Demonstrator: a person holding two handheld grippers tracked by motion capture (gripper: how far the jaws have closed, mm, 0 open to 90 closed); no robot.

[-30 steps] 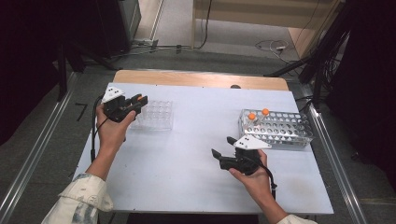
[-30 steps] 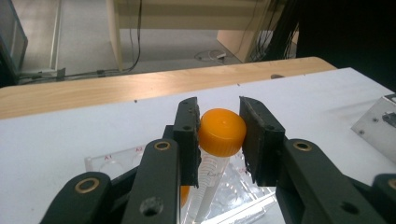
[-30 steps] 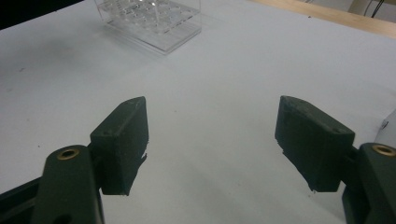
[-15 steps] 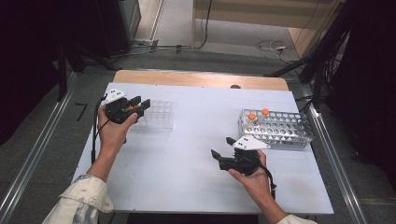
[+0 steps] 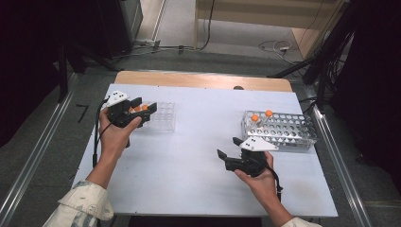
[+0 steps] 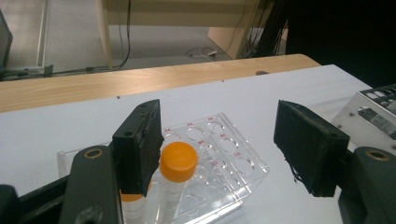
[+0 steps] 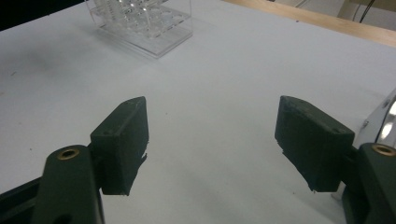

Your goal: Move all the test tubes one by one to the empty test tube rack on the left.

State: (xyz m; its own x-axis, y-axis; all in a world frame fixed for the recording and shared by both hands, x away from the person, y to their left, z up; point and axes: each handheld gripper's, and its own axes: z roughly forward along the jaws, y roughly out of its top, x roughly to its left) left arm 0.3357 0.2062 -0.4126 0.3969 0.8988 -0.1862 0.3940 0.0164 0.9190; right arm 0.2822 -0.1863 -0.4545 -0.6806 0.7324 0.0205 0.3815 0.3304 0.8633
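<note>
Left gripper (image 6: 219, 154): jaws have just been opening, now spread around orange-capped tube (image 6: 177, 163) seated in clear rack (image 6: 224, 172). Withdraw straight up, avoiding cap. Right gripper (image 7: 210, 144) spread, empty, hovering above surface (image 7: 210, 84).

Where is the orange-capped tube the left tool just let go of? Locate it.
In the left gripper view, the orange-capped tube stands in the clear rack on the table's left side, between the left tool's just-opened jaws.

The left gripper (image 5: 142, 109) is held level, its jaws just opening and now wide apart; the right gripper (image 5: 228, 150) seems level too, jaws spread.
</note>
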